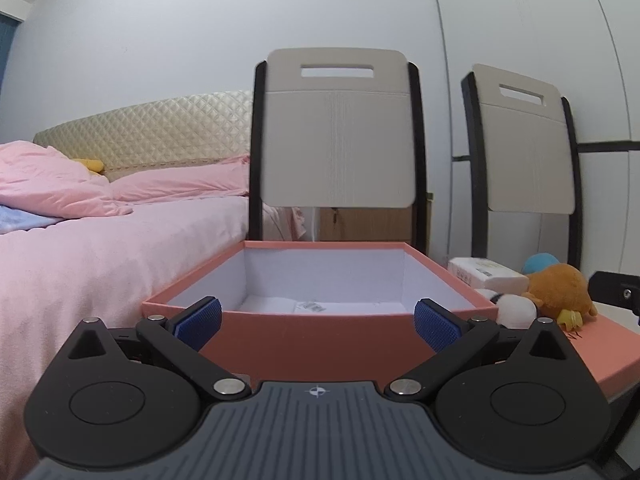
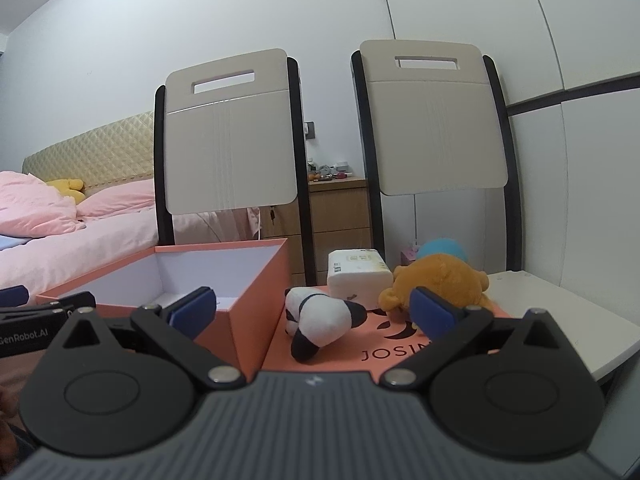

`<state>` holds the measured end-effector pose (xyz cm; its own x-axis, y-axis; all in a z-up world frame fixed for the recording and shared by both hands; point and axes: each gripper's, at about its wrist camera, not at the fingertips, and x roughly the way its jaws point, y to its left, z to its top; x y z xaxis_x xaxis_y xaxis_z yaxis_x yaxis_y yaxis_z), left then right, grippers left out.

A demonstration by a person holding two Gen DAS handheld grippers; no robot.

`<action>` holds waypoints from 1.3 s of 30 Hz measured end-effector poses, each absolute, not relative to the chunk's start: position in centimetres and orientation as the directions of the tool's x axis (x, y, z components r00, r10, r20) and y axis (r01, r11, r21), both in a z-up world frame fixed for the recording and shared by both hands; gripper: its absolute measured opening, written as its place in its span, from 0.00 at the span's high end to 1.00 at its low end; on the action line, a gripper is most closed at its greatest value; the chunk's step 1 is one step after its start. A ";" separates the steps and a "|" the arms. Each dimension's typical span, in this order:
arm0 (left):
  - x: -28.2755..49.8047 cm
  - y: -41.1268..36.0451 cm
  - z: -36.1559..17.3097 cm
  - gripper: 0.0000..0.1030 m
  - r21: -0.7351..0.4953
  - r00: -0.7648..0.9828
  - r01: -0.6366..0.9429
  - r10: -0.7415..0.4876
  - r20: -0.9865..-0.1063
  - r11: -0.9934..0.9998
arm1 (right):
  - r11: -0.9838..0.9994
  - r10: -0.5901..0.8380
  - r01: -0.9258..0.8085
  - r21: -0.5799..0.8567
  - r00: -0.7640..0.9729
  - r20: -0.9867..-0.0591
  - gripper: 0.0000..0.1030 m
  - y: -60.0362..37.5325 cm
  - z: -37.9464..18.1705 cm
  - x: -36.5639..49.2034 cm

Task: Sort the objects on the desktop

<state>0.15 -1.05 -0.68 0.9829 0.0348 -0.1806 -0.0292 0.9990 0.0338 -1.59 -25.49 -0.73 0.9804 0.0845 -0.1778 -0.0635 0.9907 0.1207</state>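
**Soft, even room light; strong fisheye warp in both wrist views**

Both views are evenly lit by cool, diffuse light with no hard shadows. Its source is out of frame. The white wall reads slightly blue-grey. A faint sheen lies on the nearer chair back in the right wrist view, and small metal pivots on the gripper bodies catch highlights. Straight lines bow outward towards the edges, and the corners darken to black. In the left wrist view the chair back shows slight smear at its sides. The salmon box stays fairly sharp.
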 end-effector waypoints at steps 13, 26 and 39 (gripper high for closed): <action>0.1 -1.6 -1.2 0.00 0.030 0.981 -0.001 0.007 -0.195 1.000 | 0.994 0.085 -0.069 0.086 0.976 -0.201 0.00 -26.0 -0.9 -1.6; 0.2 -5.0 -0.8 0.00 0.200 0.983 0.065 -0.029 -0.180 0.978 | 0.991 0.091 -0.067 0.113 0.971 -0.220 0.00 -27.5 -0.9 -1.9; 2.1 -11.4 1.9 0.03 0.498 0.970 0.234 -0.170 -0.173 0.835 | 0.985 0.104 -0.068 0.161 0.968 -0.227 0.00 -31.2 -1.0 -3.4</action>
